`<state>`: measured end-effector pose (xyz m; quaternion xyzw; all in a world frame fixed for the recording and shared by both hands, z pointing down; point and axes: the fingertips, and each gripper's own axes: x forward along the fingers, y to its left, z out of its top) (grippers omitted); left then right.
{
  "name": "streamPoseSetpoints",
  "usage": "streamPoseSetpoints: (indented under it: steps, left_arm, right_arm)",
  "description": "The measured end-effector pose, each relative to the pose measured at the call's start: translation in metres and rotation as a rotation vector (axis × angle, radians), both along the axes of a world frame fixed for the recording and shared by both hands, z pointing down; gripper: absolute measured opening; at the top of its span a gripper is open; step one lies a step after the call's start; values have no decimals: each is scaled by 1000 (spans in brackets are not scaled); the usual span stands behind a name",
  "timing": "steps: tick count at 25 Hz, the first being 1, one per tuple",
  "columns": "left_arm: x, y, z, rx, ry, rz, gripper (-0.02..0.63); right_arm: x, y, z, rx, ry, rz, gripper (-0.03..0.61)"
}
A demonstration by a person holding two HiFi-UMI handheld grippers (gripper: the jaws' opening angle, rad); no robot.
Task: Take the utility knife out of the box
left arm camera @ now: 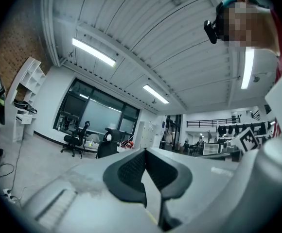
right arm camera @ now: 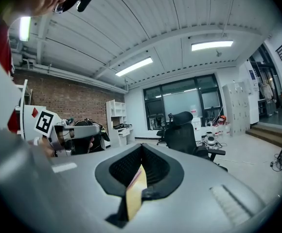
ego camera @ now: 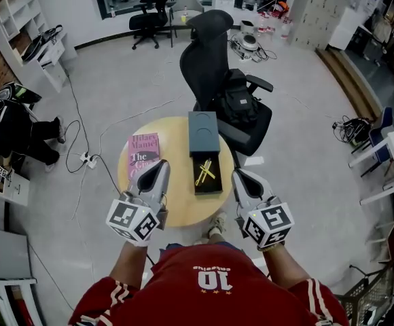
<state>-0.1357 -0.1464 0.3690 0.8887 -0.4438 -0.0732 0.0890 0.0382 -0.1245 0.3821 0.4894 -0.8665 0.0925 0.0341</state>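
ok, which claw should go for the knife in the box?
Right, probably. The right claw sits beside the open box holding the utility knife; the left claw hangs farther off, by the book. Both are shut.

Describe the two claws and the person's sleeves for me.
Both the left claw and right claw are smooth silver-grey wedges tapering to the tip, lined with black textured pads. Each carries a white cube with black square markers. The person wears a red top with white-striped sleeves.
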Motion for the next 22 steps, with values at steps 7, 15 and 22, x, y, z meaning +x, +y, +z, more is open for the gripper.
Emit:
streamPoseSetpoints:
  steps: [7, 15, 22]
  left_arm:
    - [-11, -1, -4, 1, -7, -22, 3]
    - [-14, -5, -3, 1, -4, -30, 3]
    - [-7, -12, -1, -1, -1, -15, 3]
  right_arm:
    - [-19, -4, -4, 24, 8, -56, 14]
    - [-27, -8, -13, 62, -26, -92, 31]
    - [-32, -12, -17, 75, -53, -140, 75]
